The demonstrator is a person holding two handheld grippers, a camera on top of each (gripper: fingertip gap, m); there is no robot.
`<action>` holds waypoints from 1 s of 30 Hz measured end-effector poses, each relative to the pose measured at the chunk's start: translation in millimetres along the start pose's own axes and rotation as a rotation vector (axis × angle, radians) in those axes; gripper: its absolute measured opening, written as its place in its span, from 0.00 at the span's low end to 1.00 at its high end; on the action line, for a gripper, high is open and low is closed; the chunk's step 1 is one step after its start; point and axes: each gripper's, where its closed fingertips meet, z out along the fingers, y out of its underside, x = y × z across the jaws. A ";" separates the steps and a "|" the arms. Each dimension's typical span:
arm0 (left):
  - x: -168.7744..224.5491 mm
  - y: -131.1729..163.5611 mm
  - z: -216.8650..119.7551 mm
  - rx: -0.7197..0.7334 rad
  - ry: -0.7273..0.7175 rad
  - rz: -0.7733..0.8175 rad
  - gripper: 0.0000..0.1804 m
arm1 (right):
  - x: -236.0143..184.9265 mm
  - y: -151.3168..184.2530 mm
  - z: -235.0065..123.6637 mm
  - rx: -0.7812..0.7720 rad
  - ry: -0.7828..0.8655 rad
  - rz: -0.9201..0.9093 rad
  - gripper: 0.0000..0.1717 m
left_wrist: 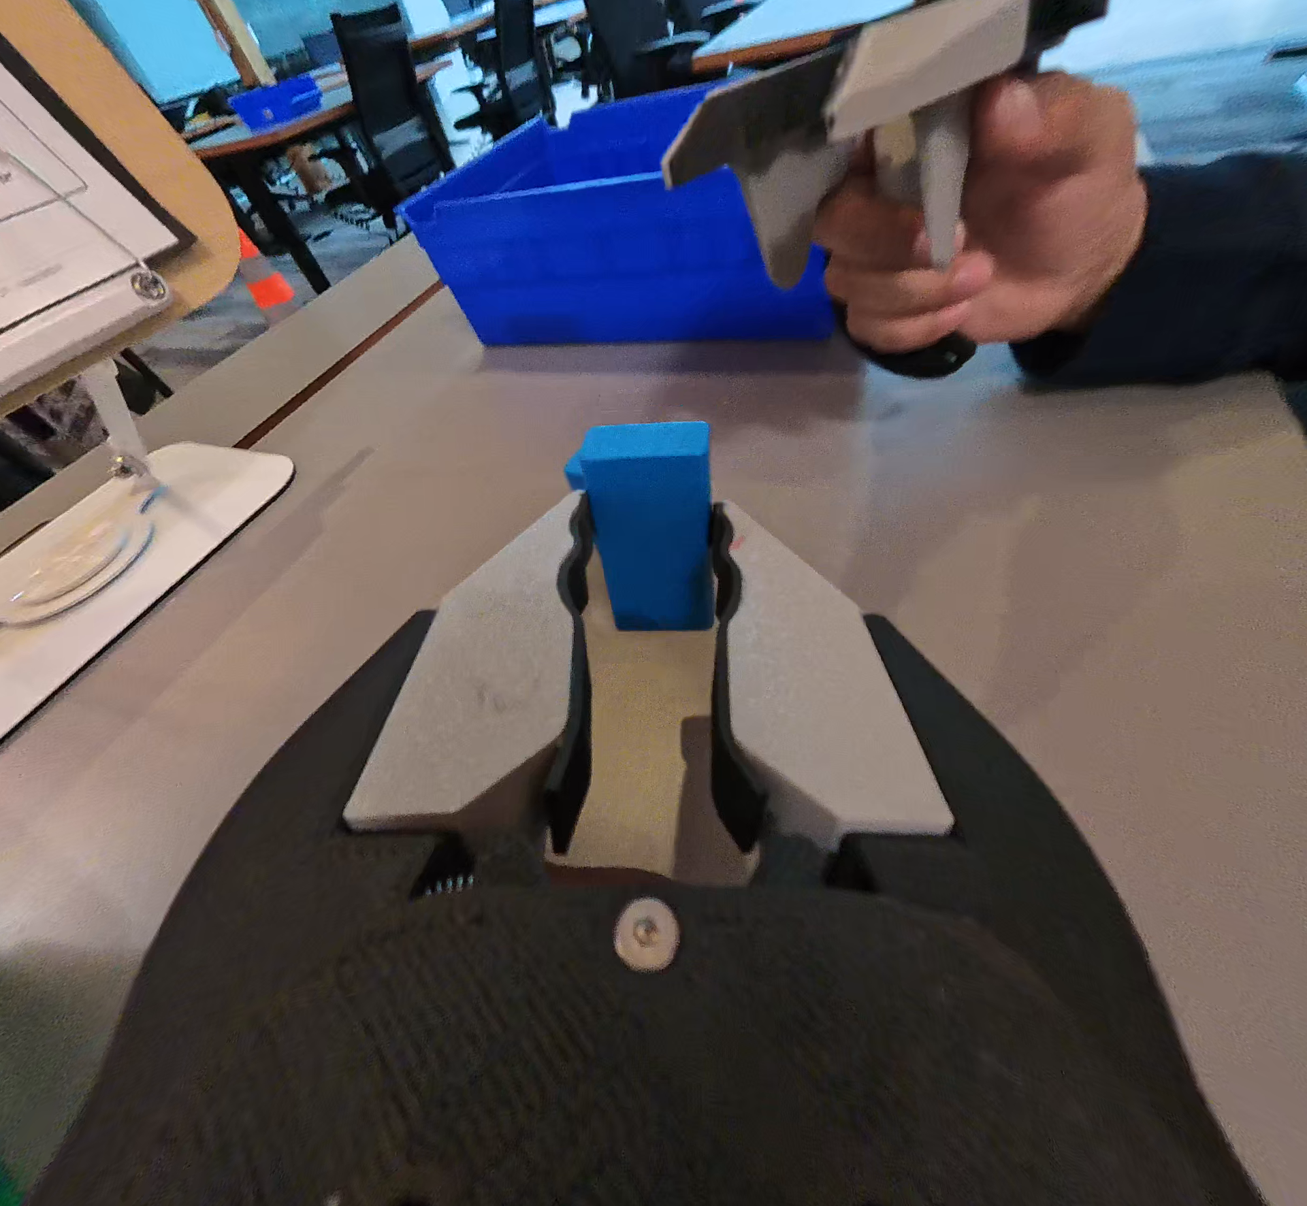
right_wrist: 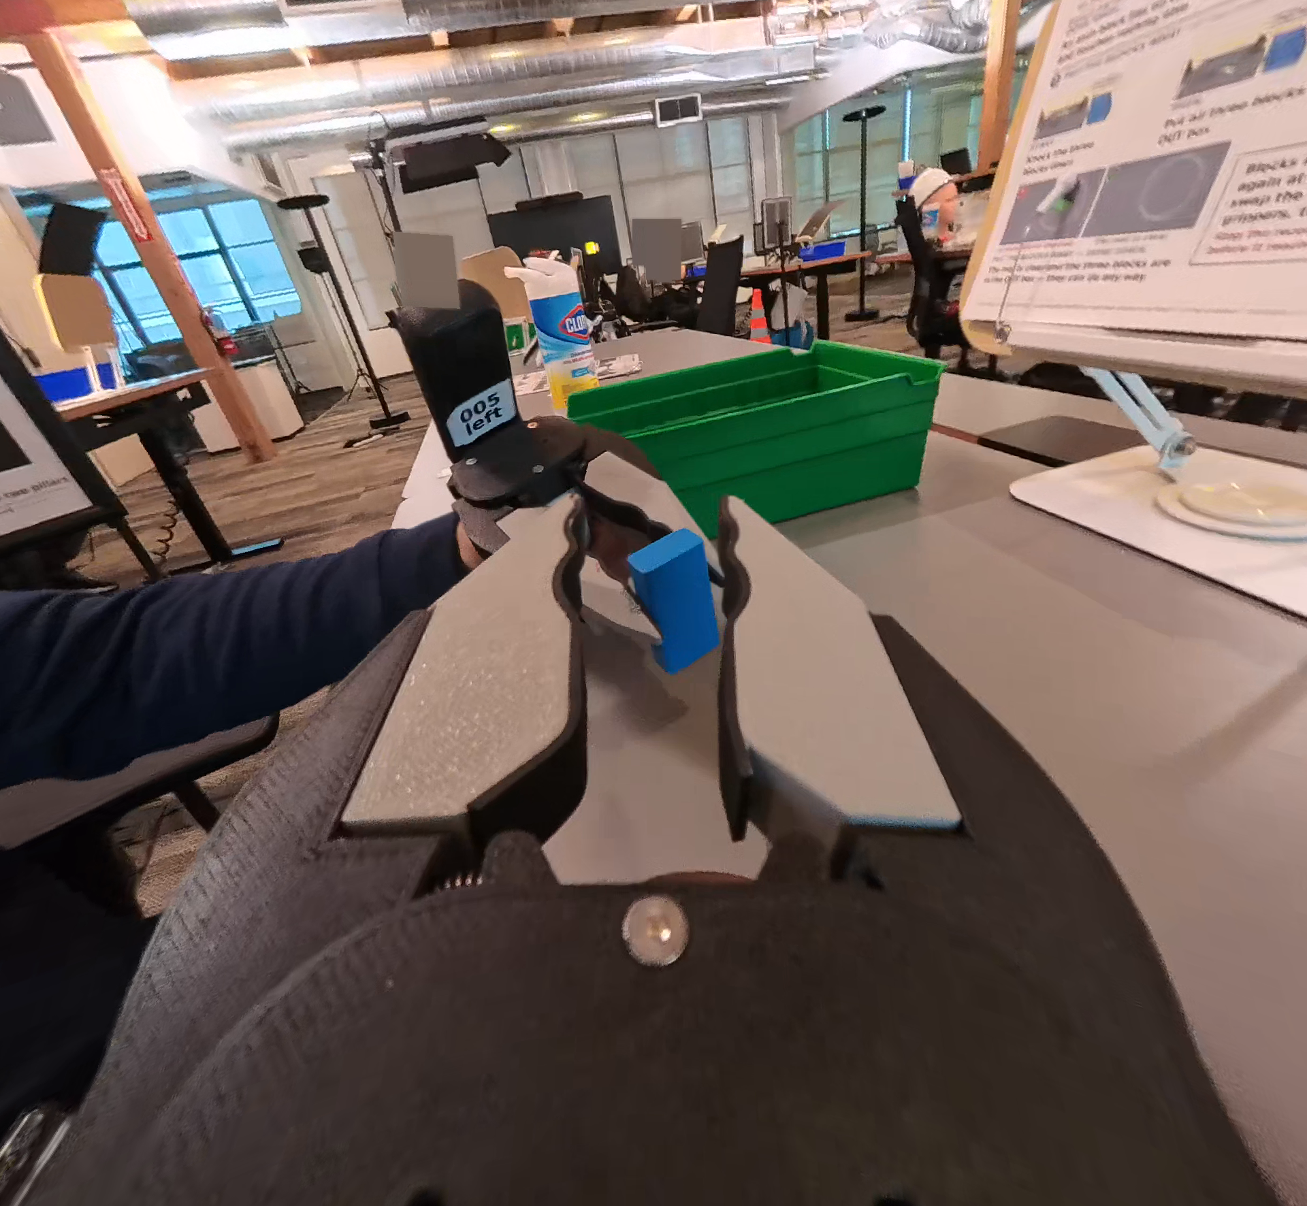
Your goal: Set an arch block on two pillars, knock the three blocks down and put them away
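Both wrist views face each other closely, sharing the blue block.

Grey table, white document stand, wipes canister, office chairs.

Ahead of our left tool the grey worktop lies open to the right and far side. The blue block fills the gap between its pads. The blue bin blocks the far edge, with our right tool raised just beside it. A white stand base bounds the left; the green bin walls the opposite end.
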 end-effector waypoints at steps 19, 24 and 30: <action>56.3 -35.5 -7.9 0.184 0.294 -0.050 0.18 | -40.7 38.9 22.4 -0.170 -0.170 -0.105 0.20; 57.7 -31.8 -4.6 0.157 0.293 -0.054 0.18 | -39.7 43.2 24.0 -0.193 -0.150 -0.137 0.19; 54.9 -33.0 -2.3 0.165 0.277 -0.075 0.18 | -37.4 41.3 23.8 -0.194 -0.116 -0.186 0.17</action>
